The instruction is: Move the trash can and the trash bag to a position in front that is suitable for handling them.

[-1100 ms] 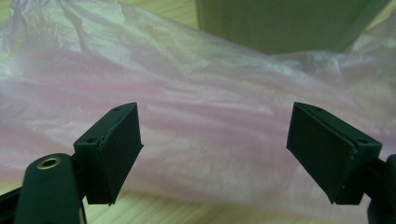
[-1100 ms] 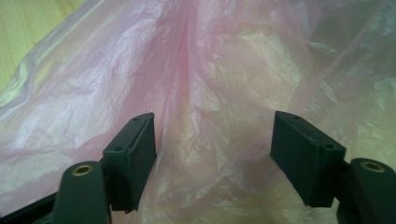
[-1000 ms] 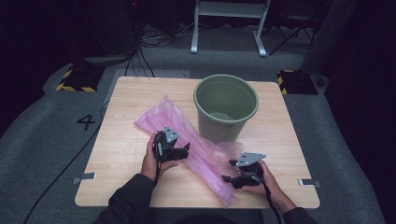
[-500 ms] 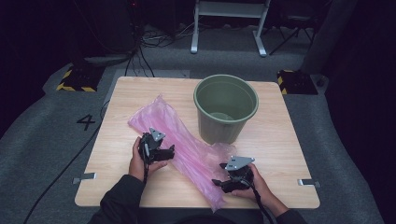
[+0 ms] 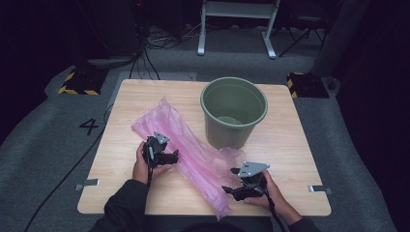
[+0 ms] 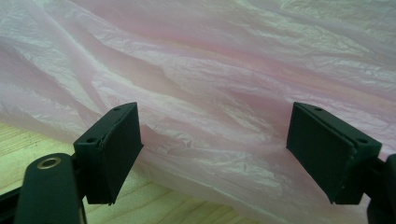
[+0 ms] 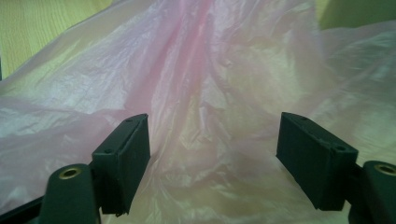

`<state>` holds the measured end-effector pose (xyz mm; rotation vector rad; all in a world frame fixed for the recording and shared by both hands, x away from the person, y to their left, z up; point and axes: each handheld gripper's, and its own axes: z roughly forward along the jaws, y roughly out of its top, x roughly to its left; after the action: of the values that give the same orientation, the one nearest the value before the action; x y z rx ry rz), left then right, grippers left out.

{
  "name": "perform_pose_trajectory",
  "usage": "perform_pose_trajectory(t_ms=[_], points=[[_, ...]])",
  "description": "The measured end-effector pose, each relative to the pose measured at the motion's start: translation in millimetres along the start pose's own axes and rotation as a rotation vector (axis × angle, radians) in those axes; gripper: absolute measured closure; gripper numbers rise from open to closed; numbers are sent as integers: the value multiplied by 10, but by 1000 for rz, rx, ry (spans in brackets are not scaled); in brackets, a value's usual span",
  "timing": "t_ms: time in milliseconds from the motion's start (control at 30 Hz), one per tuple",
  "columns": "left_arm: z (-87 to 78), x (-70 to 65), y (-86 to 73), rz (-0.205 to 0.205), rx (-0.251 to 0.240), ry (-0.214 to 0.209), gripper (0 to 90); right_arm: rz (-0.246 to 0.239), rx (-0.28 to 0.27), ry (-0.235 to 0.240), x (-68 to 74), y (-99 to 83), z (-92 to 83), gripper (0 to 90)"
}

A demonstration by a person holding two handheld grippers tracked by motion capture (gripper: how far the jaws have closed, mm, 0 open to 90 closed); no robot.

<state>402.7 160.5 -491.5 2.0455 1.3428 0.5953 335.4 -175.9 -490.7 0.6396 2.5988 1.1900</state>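
Both the left gripper (image 5: 170, 157) and right gripper (image 5: 231, 189) stand released, the right just widening, at the pink bag (image 5: 193, 154) mid-frame; thin film may slip out when pinched.

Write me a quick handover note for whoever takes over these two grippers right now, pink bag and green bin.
Left gripper: open, at the near edge of the pink bag, nothing gripped.
Right gripper: jaws have just been opening, nothing pinched, at the bag's near right end.
Bag: lies flat and crumpled, diagonally across the table, its right side beside the green bin.
Bin: upright at the table's far middle, no liner in it.
Done: both grippers set at the bag.
Left: likely grip the bag, open it and fit it into the bin.
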Motion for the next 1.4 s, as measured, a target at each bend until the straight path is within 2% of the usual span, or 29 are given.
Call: perform_pose_trajectory(t_ms=[67, 100, 133, 200, 233, 300, 367, 400, 467, 500, 533, 600, 667, 700, 733, 767, 833, 867, 900, 933, 967, 1033, 1100, 1133, 1267, 1300, 1333, 1400], points=[[-63, -4, 8, 0, -24, -7, 181, 0, -19, -8, -26, -1, -77, 257], [-114, -16, 17, 14, -42, 0, 185, 4, -29, -15, -41, -1, -117, 256], [-222, -48, 32, 49, -84, 2, 186, 9, -40, -16, -54, -2, -147, 256], [-405, -97, 44, 77, -150, -28, 178, 22, -62, -36, -103, -7, -241, 256], [-473, -120, 40, 76, -168, -52, 177, 31, -72, -44, -132, -12, -280, 257], [-530, -169, 19, 85, -153, -71, 174, 42, -83, -66, -196, -25, -357, 260], [-520, -222, -58, 98, -107, -93, 166, 58, -98, -93, -263, -41, -424, 264], [-494, -238, -97, 102, -85, -99, 160, 63, -103, -123, -317, -57, -474, 264], [-434, -258, -153, 91, -50, -80, 158, 78, -110, -178, -418, -95, -545, 270], [-384, -256, -178, 92, -17, -71, 158, 87, -115, -194, -462, -114, -569, 272], [-347, -252, -191, 89, 5, -75, 158, 105, -119, -221, -533, -148, -605, 272], [-304, -239, -196, 84, 7, -87, 158, 112, -117, -270, -630, -204, -642, 275], [-280, -218, -161, 55, -16, -101, 158, 72, -103, -395, -746, -304, -664, 303], [-273, -216, -143, 44, -22, -103, 158, 71, -97, -428, -809, -359, -671, 304], [-251, -216, -116, 28, -28, -101, 158, 114, -93, -455, -944, -465, -692, 304], [-228, -218, -99, 22, -29, -104, 158, 114, -93, -455, -944, -465, -692, 304], [-152, -229, -60, 8, -13, -103, 158, 156, -77, -481, -1056, -548, -717, 303], [-53, -243, -26, 0, 3, -62, 162, 199, -80, -488, -1134, -607, -747, 297], [-53, -243, -26, 0, 3, -62, 164, 199, -80, -488, -1134, -607, -747, 297], [4, -244, -18, -8, 13, -59, 163, 230, -84, -496, -1193, -660, -782, 297], [4, -244, -18, -8, 13, -59, 162, 230, -84, -496, -1193, -660, -782, 297], [61, -245, -16, -6, 24, -30, 162, 254, -87, -496, -1225, -690, -803, 297], [96, -225, -5, -14, 27, -45, 153, 267, -87, -505, -1245, -705, -809, 297], [114, -215, 12, -18, 25, -37, 151, 273, -90, -504, -1256, -707, -805, 296], [176, -166, 64, 1, 20, -47, 142, 274, -86, -505, -1257, -697, -792, 296], [189, -152, 67, 9, 9, -44, 142, 277, -87, -499, -1256, -696, -786, 296], [217, -131, 64, 7, -11, -63, 143, 276, -86, -497, -1258, -696, -782, 296], [247, -112, 82, 11, -19, -76, 143, 281, -87, -491, -1264, -701, -772, 294]])
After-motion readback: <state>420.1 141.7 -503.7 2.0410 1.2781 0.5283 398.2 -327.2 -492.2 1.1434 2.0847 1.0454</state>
